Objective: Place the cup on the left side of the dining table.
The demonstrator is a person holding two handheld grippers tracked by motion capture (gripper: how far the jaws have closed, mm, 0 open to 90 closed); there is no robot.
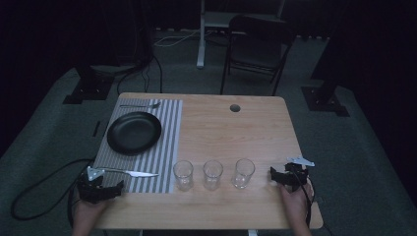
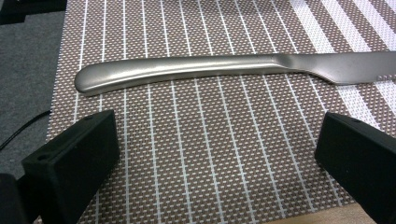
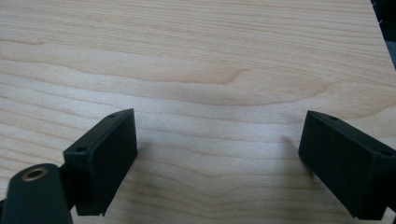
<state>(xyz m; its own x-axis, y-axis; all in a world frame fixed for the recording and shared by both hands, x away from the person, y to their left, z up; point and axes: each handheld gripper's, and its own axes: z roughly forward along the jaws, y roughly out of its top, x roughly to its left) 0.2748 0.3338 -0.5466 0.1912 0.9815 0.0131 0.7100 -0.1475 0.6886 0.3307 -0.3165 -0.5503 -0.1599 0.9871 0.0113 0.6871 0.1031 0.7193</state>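
The left gripper (image 2: 212, 154) hovers with jaws spread wide and empty over the striped placemat (image 2: 224, 154); just ahead lies the knife (image 2: 196, 67), handle crosswise. Seemingly the approach: next, advance and close on the handle. The right gripper (image 3: 217, 154) gapes over the bare table (image 3: 196, 56)

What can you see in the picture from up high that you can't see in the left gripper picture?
The high view alone takes in the black plate, a fork beyond it, three empty glasses, the right gripper and a chair. The left gripper view alone gives the placemat's fine weave and the open left gripper up close. Both share the knife lying on the striped placemat.
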